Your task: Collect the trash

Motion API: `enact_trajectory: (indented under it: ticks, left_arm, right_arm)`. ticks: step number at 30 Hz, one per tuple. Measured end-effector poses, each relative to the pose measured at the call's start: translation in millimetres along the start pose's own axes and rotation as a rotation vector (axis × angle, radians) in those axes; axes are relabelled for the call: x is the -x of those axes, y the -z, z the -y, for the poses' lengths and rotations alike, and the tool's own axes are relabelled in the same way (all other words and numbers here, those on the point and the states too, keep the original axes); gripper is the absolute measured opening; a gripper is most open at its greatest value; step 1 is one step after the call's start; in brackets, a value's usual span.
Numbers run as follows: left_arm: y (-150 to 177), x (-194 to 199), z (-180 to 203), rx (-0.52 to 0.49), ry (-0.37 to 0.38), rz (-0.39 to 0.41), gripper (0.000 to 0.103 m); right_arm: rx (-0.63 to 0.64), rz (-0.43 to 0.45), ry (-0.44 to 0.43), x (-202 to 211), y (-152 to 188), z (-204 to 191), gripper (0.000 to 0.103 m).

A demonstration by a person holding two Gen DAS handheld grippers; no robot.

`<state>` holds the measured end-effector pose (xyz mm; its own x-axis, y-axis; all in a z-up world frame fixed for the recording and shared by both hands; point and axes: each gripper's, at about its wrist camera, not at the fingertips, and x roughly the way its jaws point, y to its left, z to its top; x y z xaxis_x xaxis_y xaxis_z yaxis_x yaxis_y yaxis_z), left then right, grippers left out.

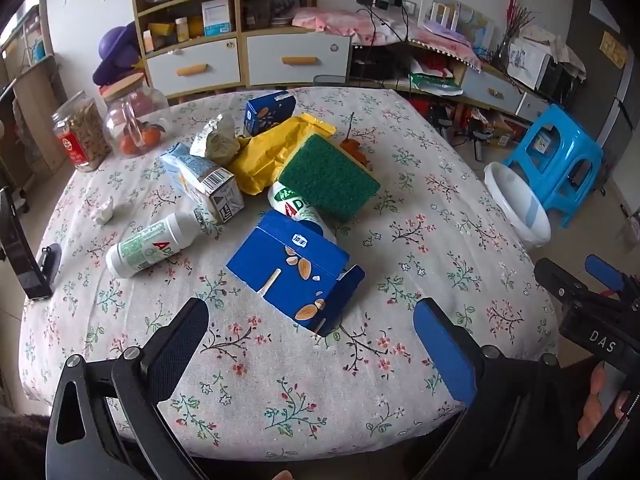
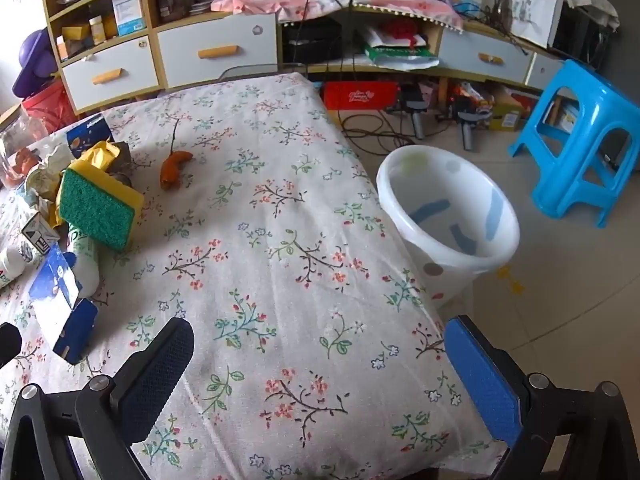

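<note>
A heap of trash lies on the floral tablecloth [image 1: 280, 380]: a flattened blue carton [image 1: 294, 276], a white bottle [image 1: 150, 246], a light-blue carton [image 1: 204, 180], a yellow bag [image 1: 272, 152], a green-and-yellow sponge [image 1: 328, 178], and orange peel [image 2: 173, 168]. My left gripper [image 1: 316, 344] hovers open just short of the blue carton, with nothing between its fingers. My right gripper [image 2: 320, 368] stands open over bare cloth near the table's right edge. A white bin [image 2: 448, 220] stands on the floor beside the table.
Two glass jars [image 1: 108, 128] stand at the table's far left, and a black stand [image 1: 24, 256] at its left edge. A blue plastic stool [image 2: 580, 140] is behind the bin. Shelves and drawers [image 1: 240, 60] line the far wall. Cables [image 2: 372, 132] lie on the floor.
</note>
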<state>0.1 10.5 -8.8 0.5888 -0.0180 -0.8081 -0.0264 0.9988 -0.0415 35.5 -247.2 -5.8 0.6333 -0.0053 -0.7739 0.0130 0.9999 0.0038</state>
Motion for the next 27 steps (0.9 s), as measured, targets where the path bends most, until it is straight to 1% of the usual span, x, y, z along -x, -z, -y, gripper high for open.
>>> enact_trajectory:
  ticks: [27]
  left_arm:
    - [1.6, -0.3, -6.0, 0.01, -0.009, 0.003, 0.103]
  right_arm:
    - [0.005, -0.004, -0.012, -1.0, 1.8, -5.6, 0.103]
